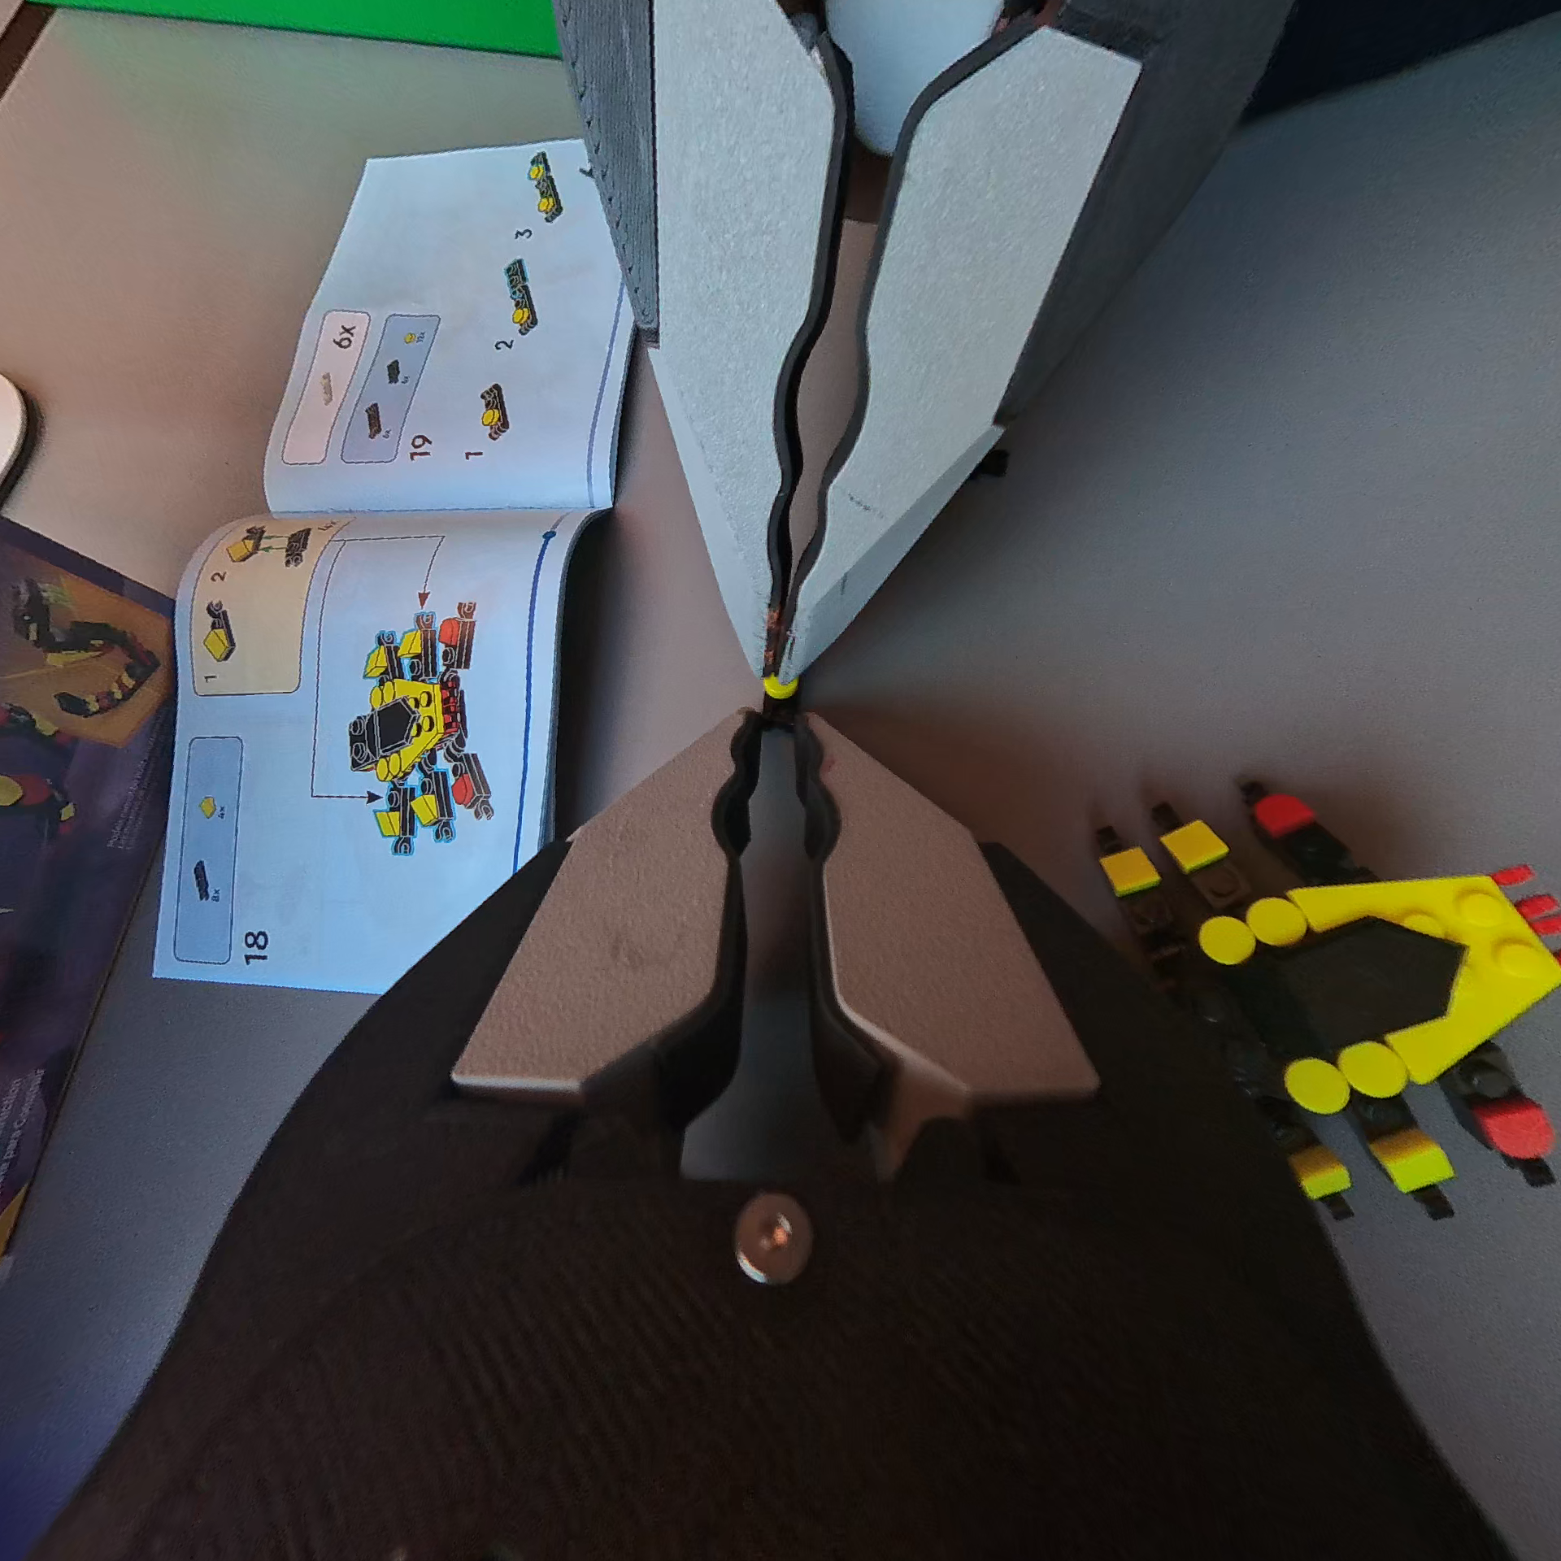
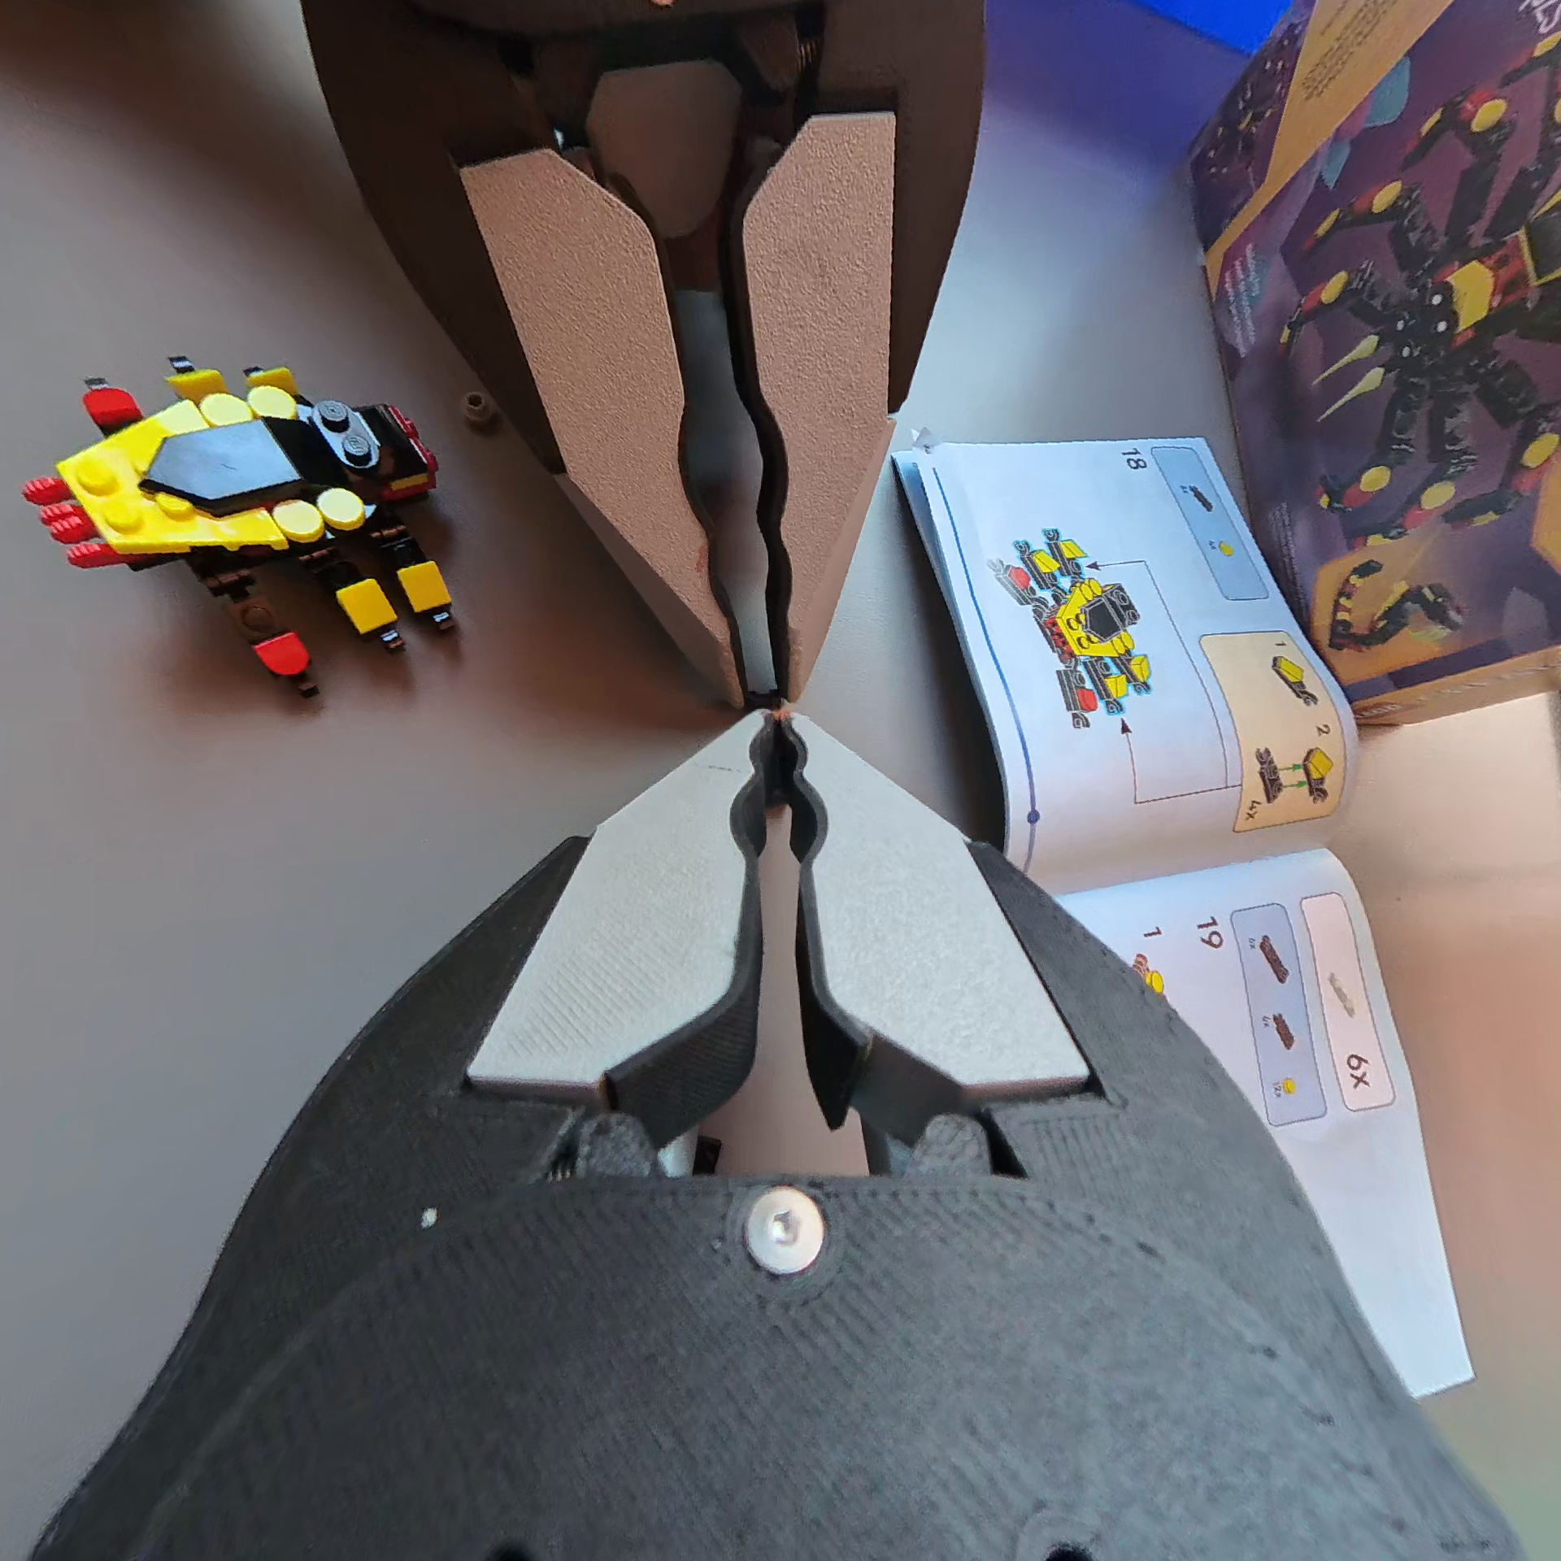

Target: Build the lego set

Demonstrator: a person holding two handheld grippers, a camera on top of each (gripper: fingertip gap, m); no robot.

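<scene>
Grey table (image 1: pixel 1267 507), green sheet (image 1: pixel 338 21) at its far edge.

Box (image 2: pixel 1394 338), perhaps half, cut off rightward

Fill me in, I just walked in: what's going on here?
Two hand-held grippers meet tip to tip above the grey table. The right gripper pinches a tiny yellow round piece; the left gripper grips something small and dark. The yellow-and-black brick spider body sits aside, with the open instruction booklet nearby.
</scene>
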